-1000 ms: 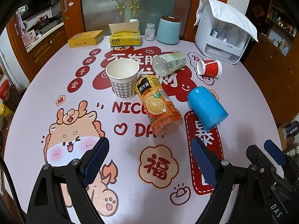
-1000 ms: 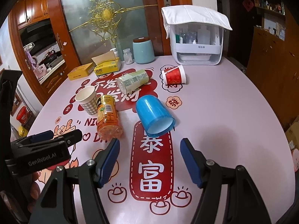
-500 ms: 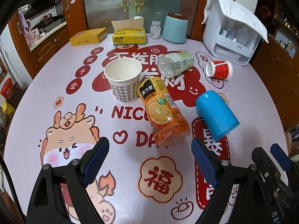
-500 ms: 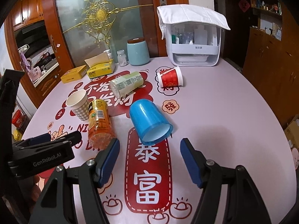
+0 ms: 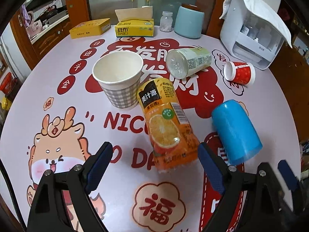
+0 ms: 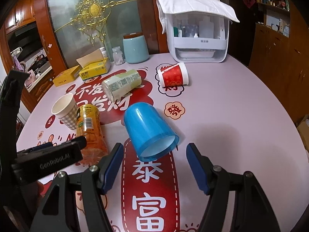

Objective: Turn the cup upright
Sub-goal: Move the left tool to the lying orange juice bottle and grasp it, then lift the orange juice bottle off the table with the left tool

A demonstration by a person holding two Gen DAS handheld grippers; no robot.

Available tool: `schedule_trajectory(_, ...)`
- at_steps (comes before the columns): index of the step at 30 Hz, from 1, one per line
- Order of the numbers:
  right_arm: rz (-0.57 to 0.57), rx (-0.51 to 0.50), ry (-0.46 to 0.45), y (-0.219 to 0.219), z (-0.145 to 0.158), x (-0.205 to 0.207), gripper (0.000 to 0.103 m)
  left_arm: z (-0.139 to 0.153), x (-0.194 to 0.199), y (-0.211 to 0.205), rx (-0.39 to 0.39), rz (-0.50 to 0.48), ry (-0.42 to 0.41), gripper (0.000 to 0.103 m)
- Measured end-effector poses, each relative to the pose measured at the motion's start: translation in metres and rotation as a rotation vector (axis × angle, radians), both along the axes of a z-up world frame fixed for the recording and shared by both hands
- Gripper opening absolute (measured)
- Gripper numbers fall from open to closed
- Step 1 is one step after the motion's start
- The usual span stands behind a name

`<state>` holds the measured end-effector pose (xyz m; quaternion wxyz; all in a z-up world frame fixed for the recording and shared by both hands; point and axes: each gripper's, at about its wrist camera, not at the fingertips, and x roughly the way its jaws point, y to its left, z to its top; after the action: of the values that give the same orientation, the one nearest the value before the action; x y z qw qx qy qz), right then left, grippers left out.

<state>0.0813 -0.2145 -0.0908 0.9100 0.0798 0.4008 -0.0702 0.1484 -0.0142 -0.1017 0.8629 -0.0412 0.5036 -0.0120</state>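
Both your grippers have closed in on the table since a second ago, so the blue cup [image 6: 149,130] now lies on its side just ahead of your right gripper [image 6: 154,166], whose jaws stand wide apart with nothing between them. Your left gripper [image 5: 154,166] is likewise spread and empty, its tips either side of the orange juice bottle [image 5: 166,123], whose near end is blurred. The cup is smooth translucent plastic, tapered, its mouth facing you; the left view hides that mouth.

Orange juice bottle [image 6: 90,129]: bottom end hidden behind left gripper body in right wrist view. Bottles inside white organizer [image 6: 199,34] too blurry to ID. Fine print on green-label bottle [image 5: 188,61] unreadable. Kitchen stuff thru doorway, far left: too small.
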Motion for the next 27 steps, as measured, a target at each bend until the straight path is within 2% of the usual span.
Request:
schedule_trajectory(5,-0.01,0.012,0.018,-0.003,-0.01,0.005,0.067,-0.009,0.011,-0.002,-0.014,0.019,0.016,0.088)
schedule_trajectory(10,-0.018,0.025,0.021,-0.008,-0.015,0.005,0.067,-0.017,0.019,-0.003,-0.07,0.027,0.029,0.086)
schedule_trajectory(12,-0.023,0.031,0.024,-0.01,-0.015,0.005,0.067,-0.019,0.022,-0.005,-0.084,0.026,0.037,0.079)
schedule_trajectory(14,-0.026,0.038,0.025,-0.011,-0.016,0.004,0.067,-0.023,0.026,-0.008,-0.093,0.02,0.054,0.063)
schedule_trajectory(27,-0.037,0.059,0.029,-0.019,-0.017,-0.002,0.067,-0.024,0.024,-0.014,-0.088,-0.023,0.047,0.061)
